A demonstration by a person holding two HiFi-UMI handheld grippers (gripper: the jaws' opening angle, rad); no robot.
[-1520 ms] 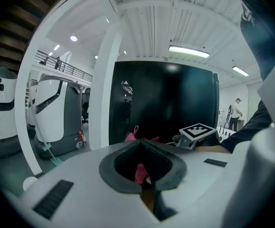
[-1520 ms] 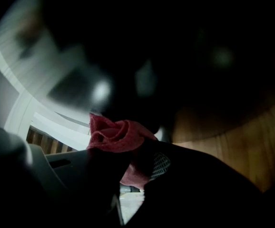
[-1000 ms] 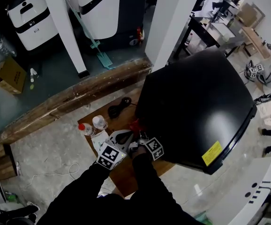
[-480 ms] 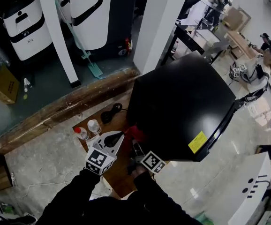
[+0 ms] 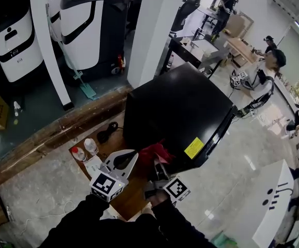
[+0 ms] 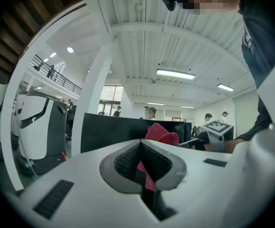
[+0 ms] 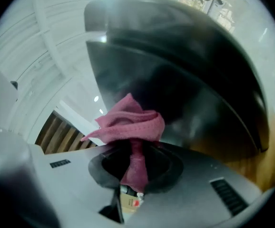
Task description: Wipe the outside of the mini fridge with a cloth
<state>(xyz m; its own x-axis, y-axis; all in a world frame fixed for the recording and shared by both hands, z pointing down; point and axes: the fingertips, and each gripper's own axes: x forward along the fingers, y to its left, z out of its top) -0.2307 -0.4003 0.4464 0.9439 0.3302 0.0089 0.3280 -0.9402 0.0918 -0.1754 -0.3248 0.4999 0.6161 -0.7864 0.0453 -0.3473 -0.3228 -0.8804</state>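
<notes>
Down on the floor at the left, two small plastic bottles [image 5: 84, 149] stand side by side on a flat wooden board [image 5: 134, 192], one with a red cap and one with a white cap. A coil of black cable [image 5: 107, 133] lies just behind them. The left tool [image 6: 141, 148] is a smooth white shell with dark ribbed pads. Its jaws are closed together on a fold of the cloth [image 5: 152, 153], which runs down between the pads. The cloth is a soft red-pink fabric with a stitched hem, and it is crumpled into a loose bunch. The right tool [image 7: 136, 153] is clamped on the same cloth, a strip of it hanging through the dark hollow between its jaws. The bunch sits between the two tools, at the lower near corner of the mini fridge [image 5: 180, 112] and close against its side. The fridge is a boxy, glossy black cabinet standing on the board, with a small yellow label [image 5: 193, 148] on its near edge.
</notes>
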